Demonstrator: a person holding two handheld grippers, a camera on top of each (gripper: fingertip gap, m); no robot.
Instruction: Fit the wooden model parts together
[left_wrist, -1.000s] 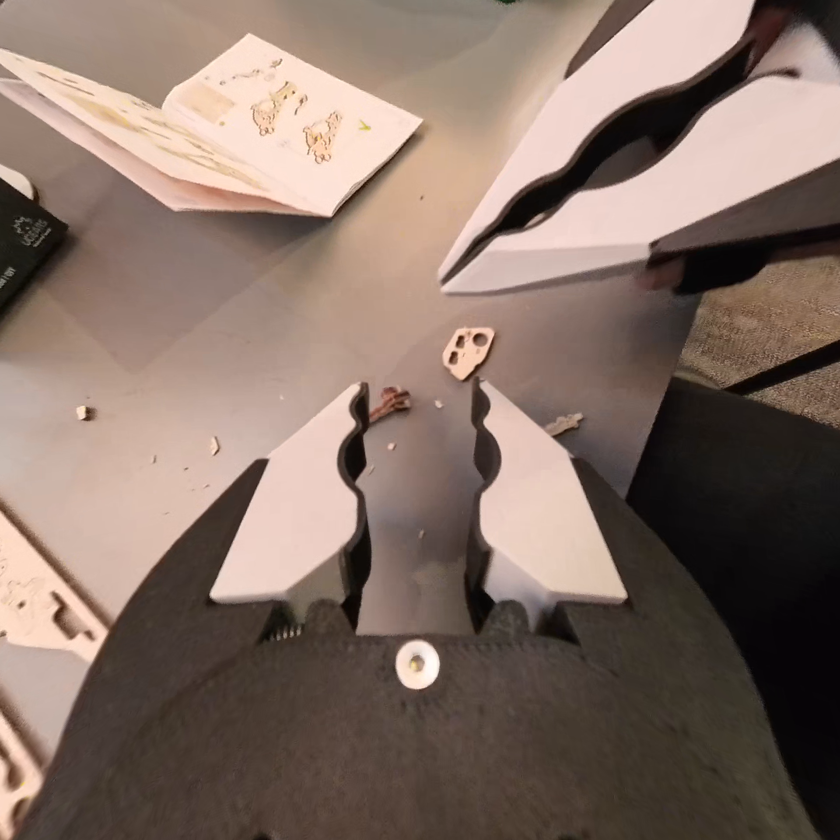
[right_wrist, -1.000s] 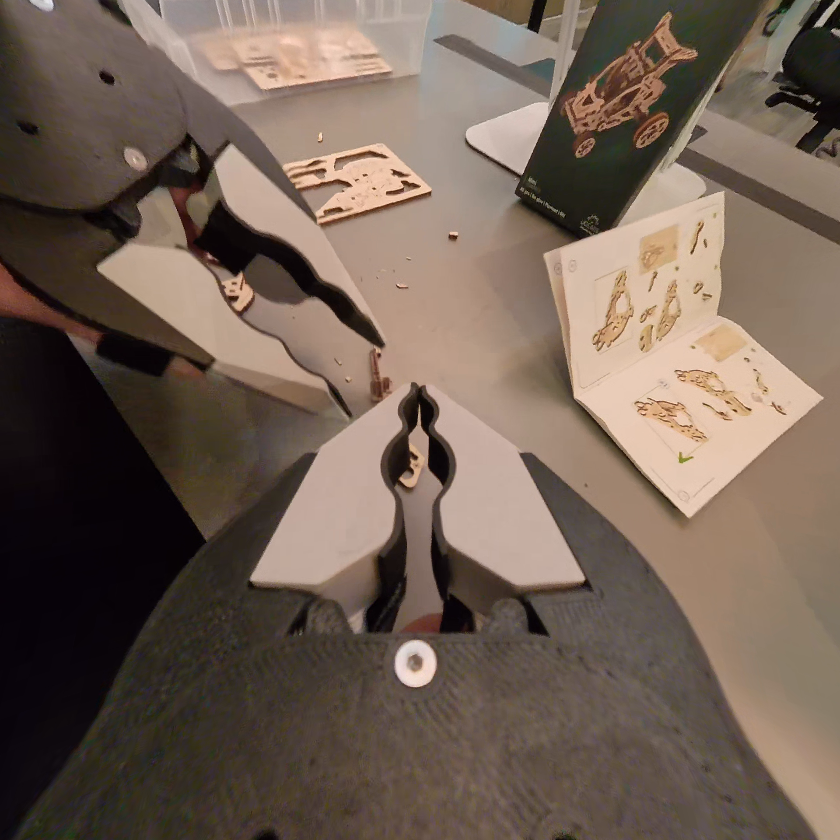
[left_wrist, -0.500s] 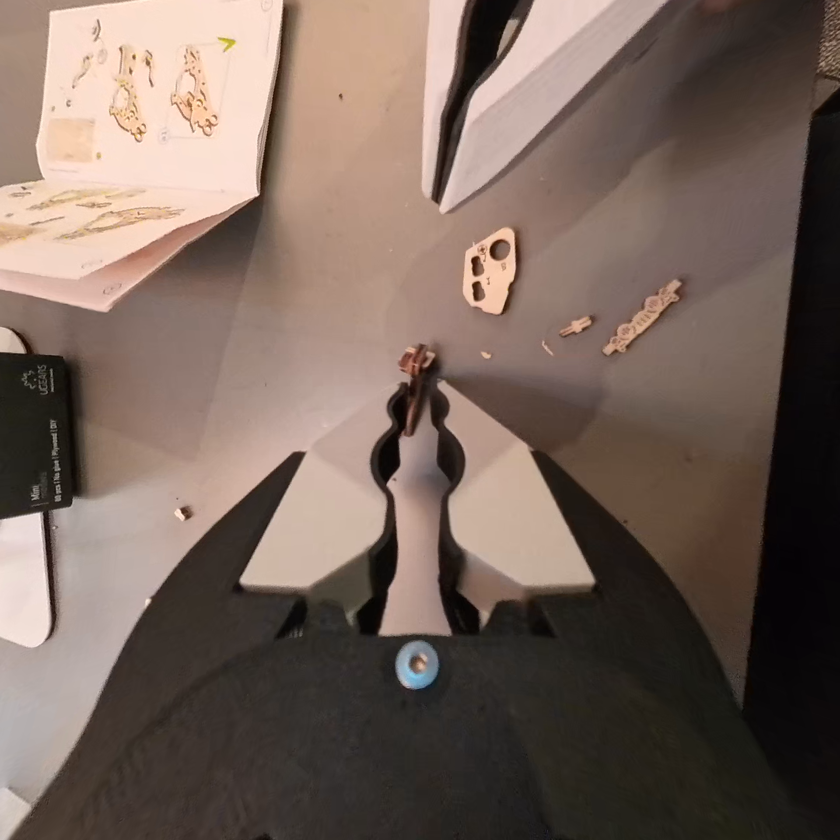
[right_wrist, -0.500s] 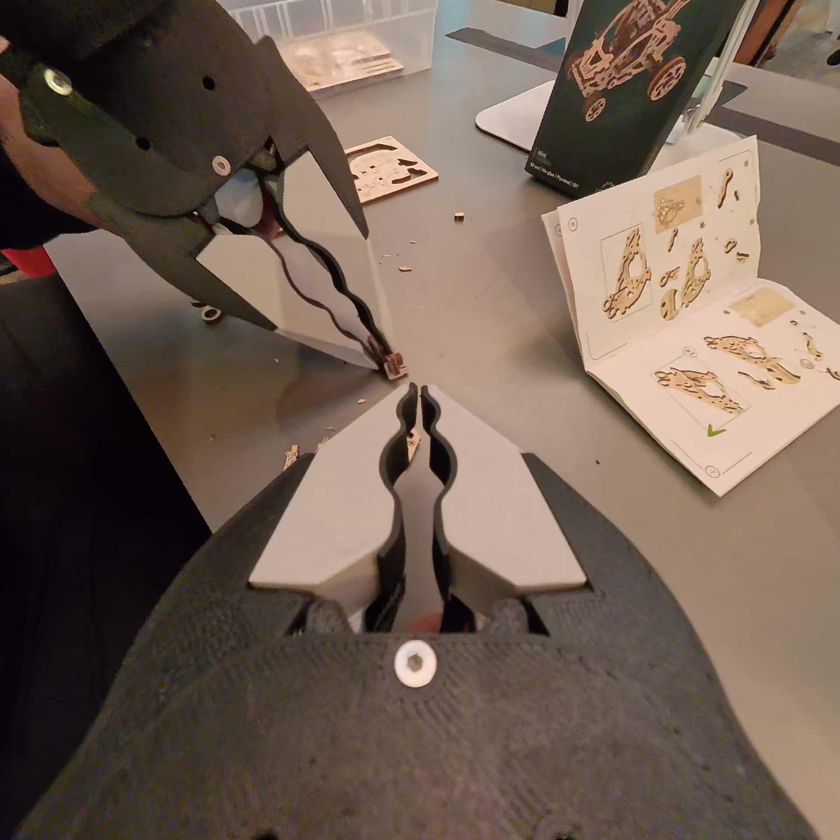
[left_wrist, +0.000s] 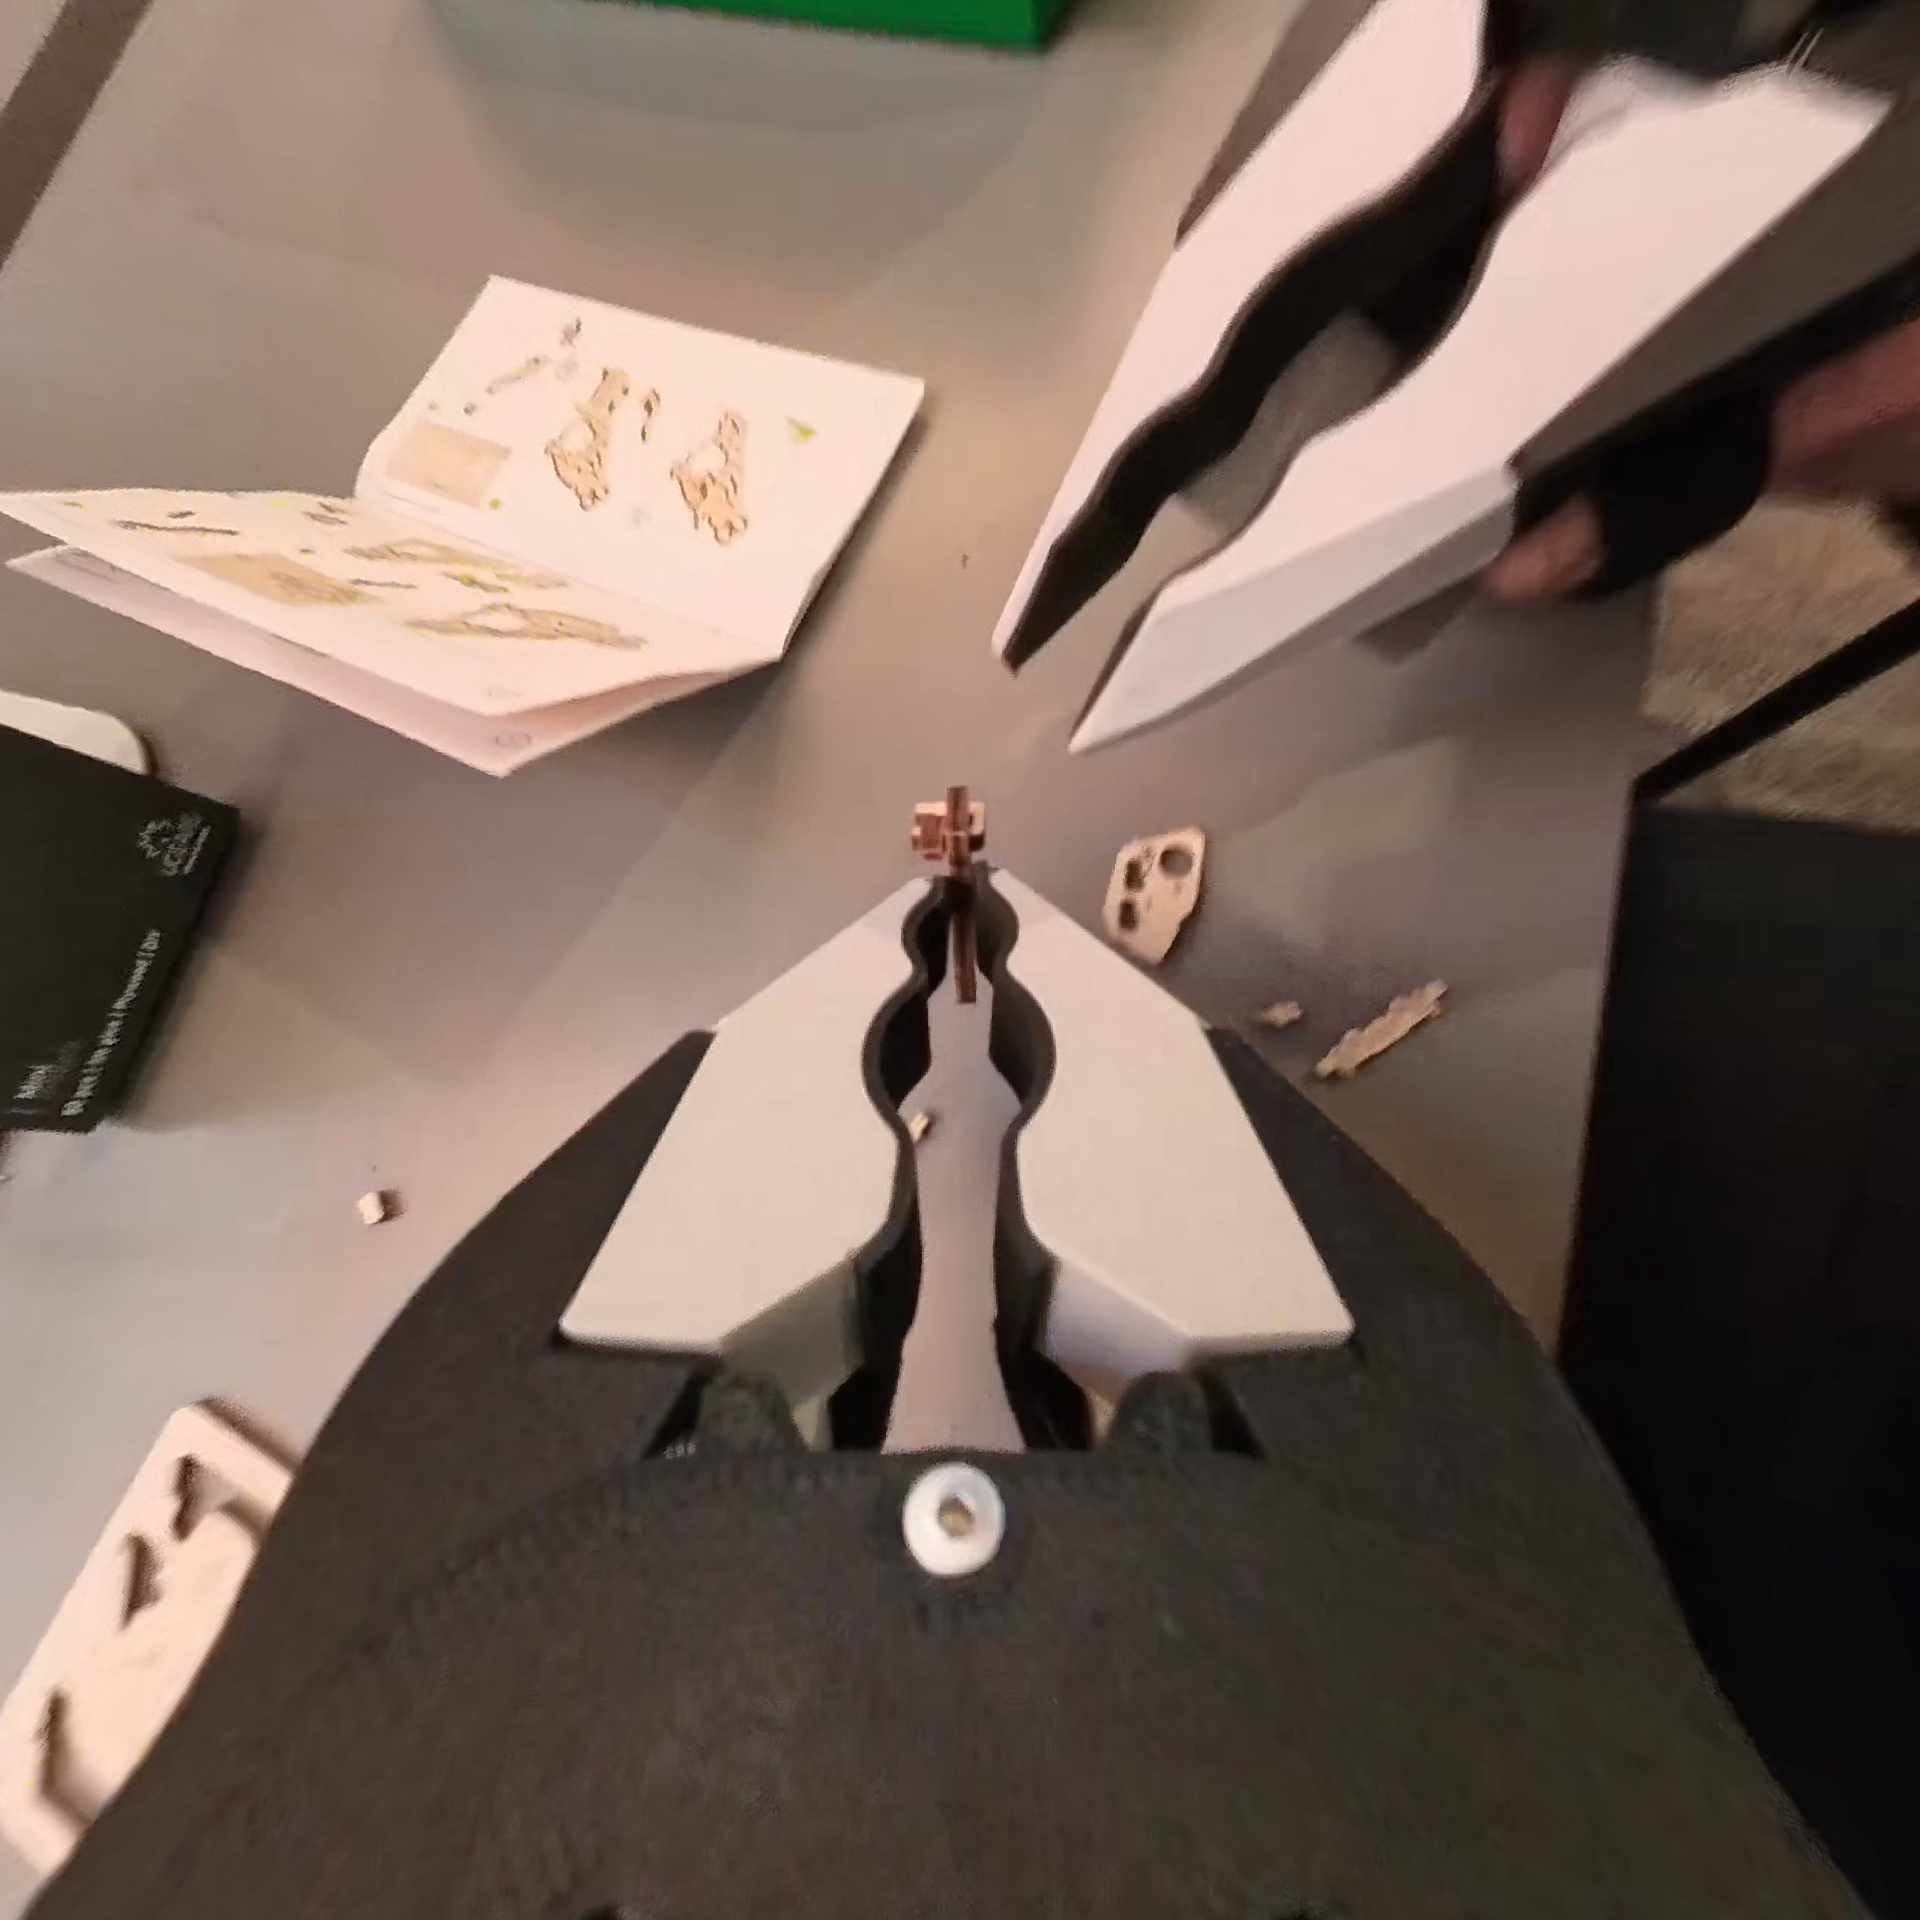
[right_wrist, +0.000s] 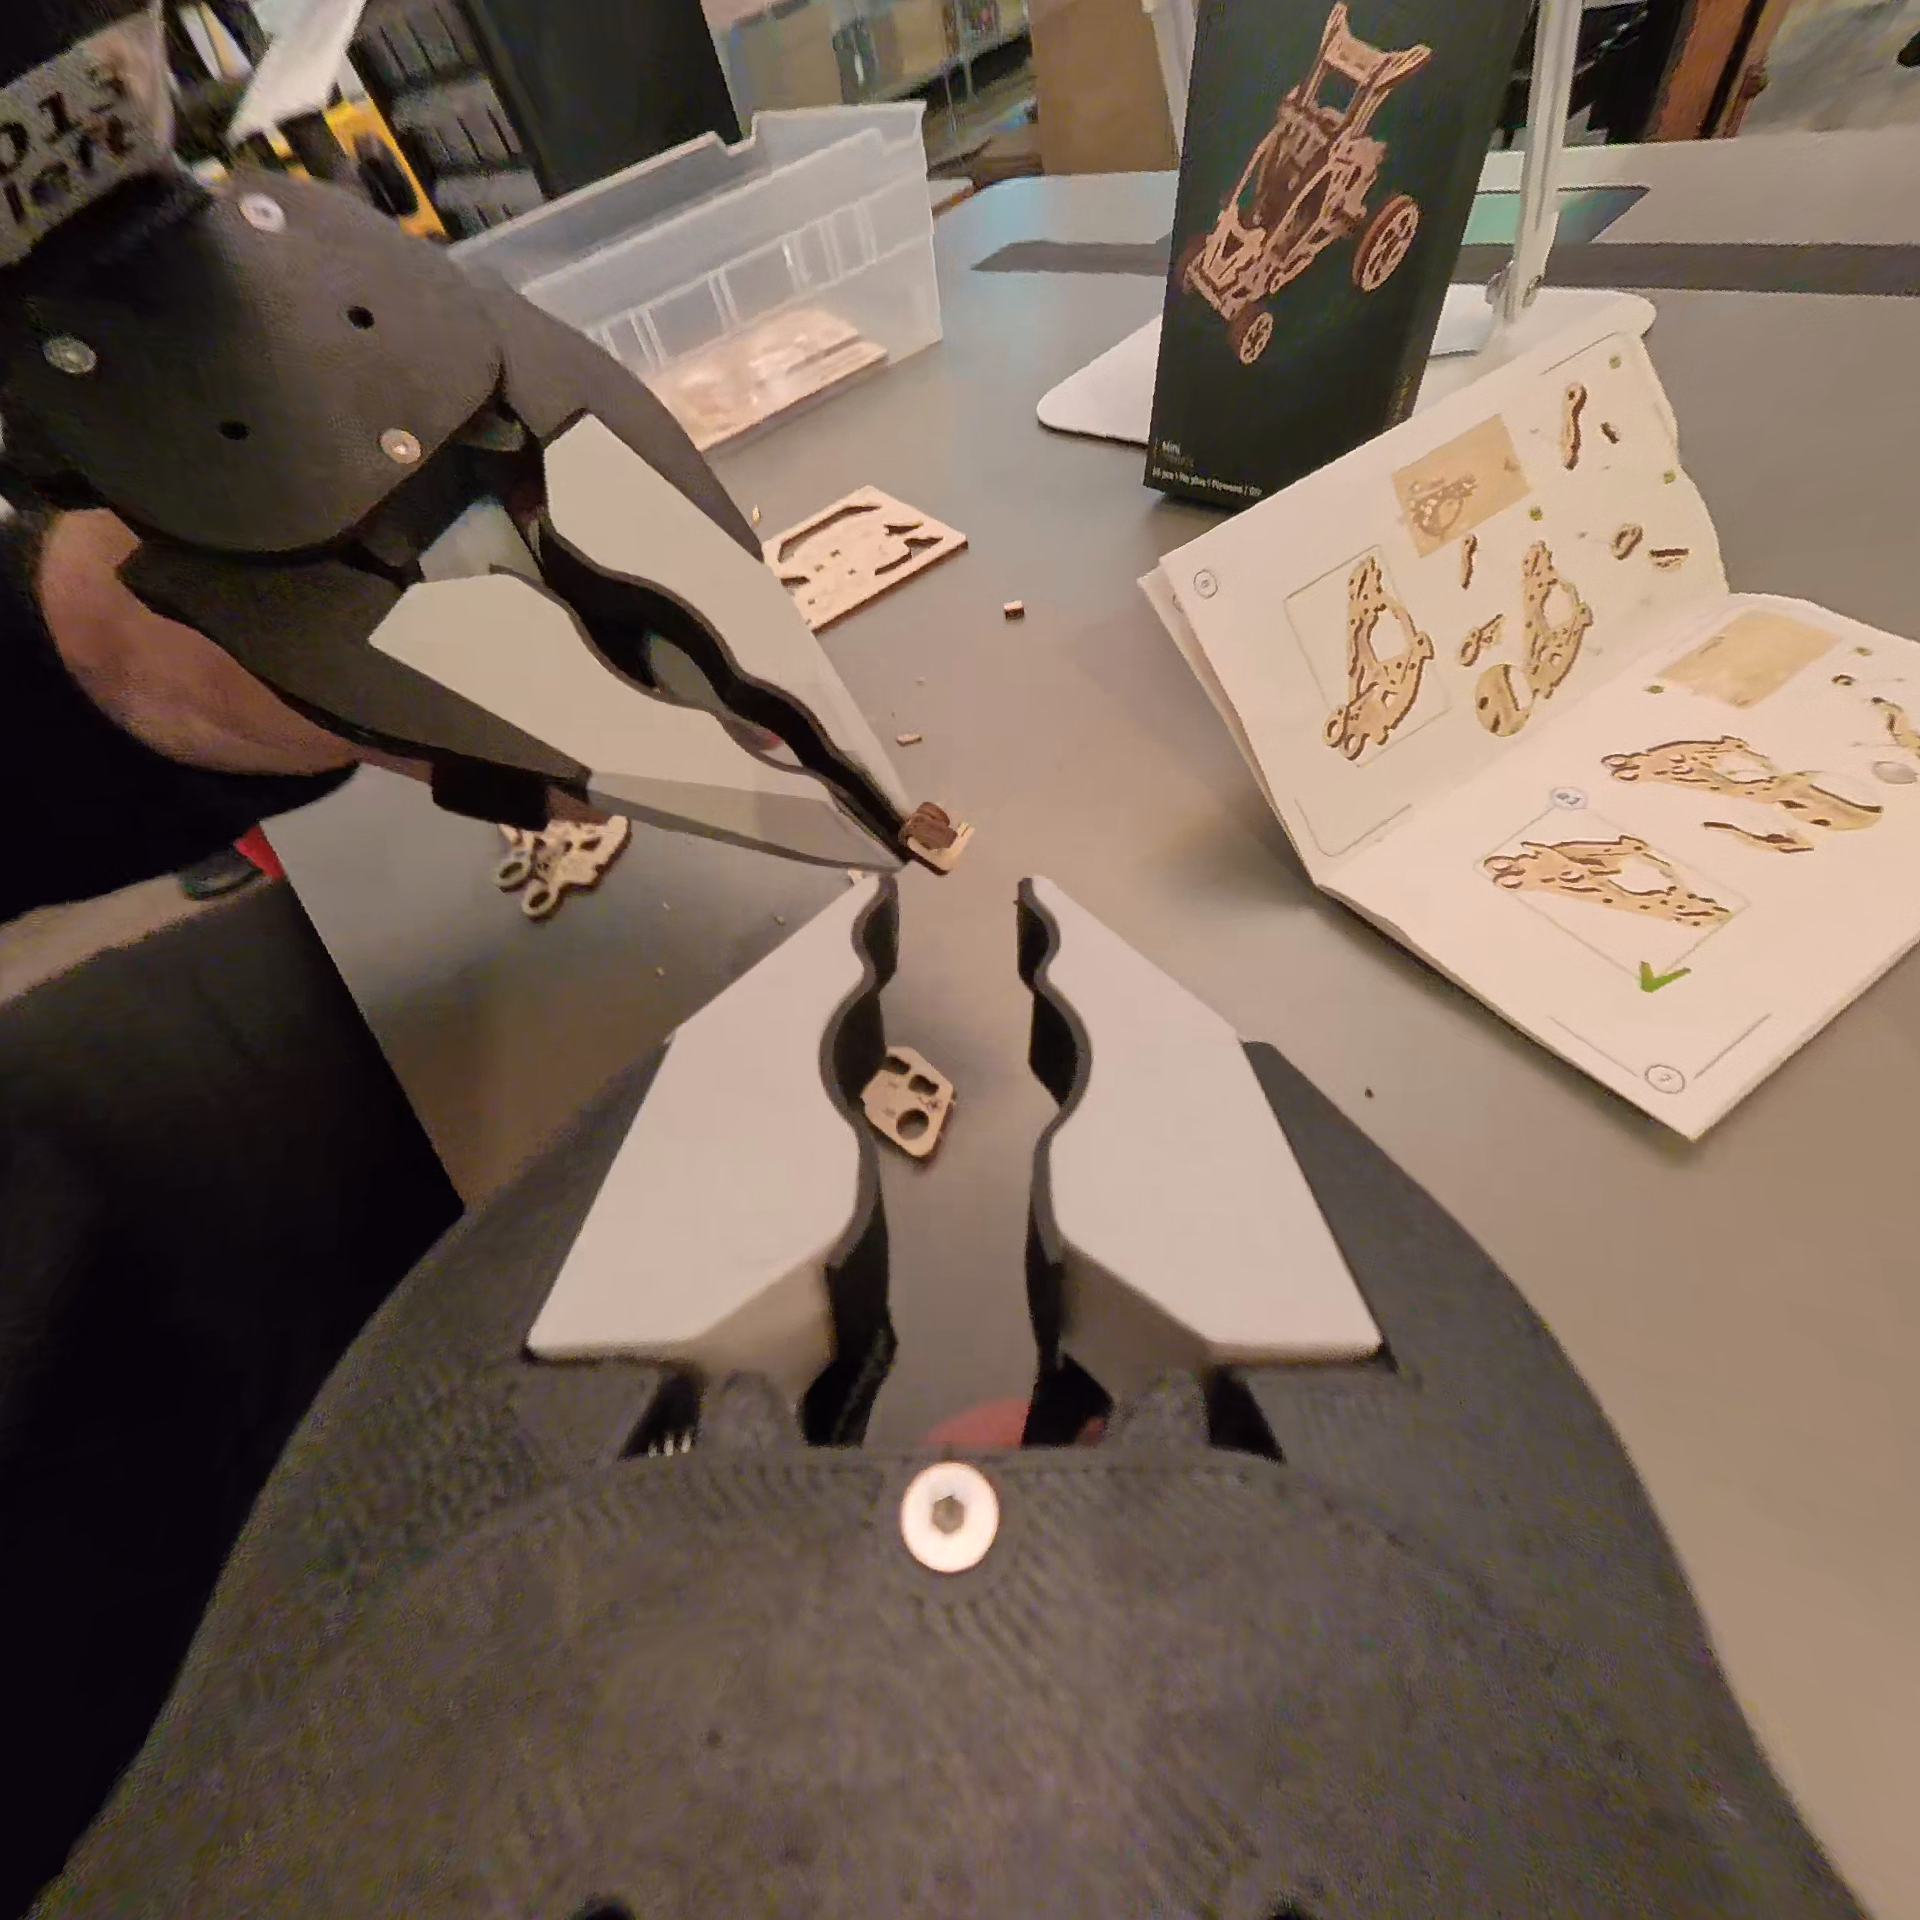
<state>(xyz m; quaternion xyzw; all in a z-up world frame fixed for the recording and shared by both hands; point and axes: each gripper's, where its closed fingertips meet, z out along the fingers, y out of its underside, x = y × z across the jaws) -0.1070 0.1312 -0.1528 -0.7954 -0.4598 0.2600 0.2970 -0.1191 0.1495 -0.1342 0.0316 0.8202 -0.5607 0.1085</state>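
Two tongs: left (left_wrist: 958, 883) pinches a thin, seemingly notched wooden strip (left_wrist: 961, 914).

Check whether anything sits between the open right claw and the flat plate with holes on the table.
Nothing visible blocks it. The plate lies flat on the table between the right claw's open fingers, untouched.

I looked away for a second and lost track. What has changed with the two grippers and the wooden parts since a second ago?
The left gripper closed on the small brown wooden assembly and lifted it off the grey table. The right gripper, shut before, has opened. The flat plate with holes, instruction booklet and box stayed put.
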